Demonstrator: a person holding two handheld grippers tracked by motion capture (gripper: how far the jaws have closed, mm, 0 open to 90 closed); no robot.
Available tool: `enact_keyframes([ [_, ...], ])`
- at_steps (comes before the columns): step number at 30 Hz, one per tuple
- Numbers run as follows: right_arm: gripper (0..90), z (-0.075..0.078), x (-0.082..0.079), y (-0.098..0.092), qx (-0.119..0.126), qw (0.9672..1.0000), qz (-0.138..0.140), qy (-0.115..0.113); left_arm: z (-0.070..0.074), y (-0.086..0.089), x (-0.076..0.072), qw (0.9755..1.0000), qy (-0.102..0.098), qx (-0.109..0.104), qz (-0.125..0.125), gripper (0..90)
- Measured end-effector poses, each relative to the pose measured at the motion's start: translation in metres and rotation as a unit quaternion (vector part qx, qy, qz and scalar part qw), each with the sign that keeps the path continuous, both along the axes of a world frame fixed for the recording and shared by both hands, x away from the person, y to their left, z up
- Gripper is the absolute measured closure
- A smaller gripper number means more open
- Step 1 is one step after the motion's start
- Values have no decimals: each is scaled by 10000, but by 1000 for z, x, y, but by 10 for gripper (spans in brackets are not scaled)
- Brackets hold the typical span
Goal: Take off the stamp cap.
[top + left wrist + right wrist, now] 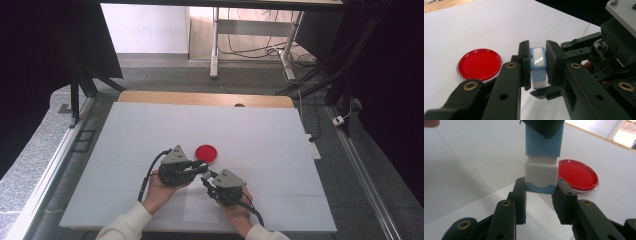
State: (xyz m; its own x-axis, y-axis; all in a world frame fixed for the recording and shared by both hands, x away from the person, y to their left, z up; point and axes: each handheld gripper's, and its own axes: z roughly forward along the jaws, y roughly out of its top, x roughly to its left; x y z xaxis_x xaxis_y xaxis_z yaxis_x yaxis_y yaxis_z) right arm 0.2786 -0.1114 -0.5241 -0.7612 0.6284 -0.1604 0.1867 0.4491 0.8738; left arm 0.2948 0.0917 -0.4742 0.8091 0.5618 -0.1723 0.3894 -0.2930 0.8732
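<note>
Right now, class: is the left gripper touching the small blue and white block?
Touching. The left gripper view shows the left gripper with both black jaws pressed flat against the sides of the block, no gap showing.

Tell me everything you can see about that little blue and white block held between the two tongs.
The blue and white block is a small, rounded-corner piece that looks like smooth plastic: a light blue body, a white section with a glossy face, and a thin blue end. It is held off the white table, just in front of the red dish without touching it. The left tongs clamp the blue body; the right tongs pinch the end by the white section.
</note>
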Motion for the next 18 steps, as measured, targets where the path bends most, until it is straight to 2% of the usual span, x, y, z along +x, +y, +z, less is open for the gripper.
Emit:
enact_keyframes([
  [4,646,0,0,0,-152,9998,24,-90,0,-1,-1,10000,-13,21,7,753],
  [11,646,0,0,0,-61,10000,1,-58,0,-1,-1,10000,-35,14,14,754],
  [18,647,-1,1,1,-210,9997,42,-83,-1,-2,-1,10000,-38,61,29,755],
])
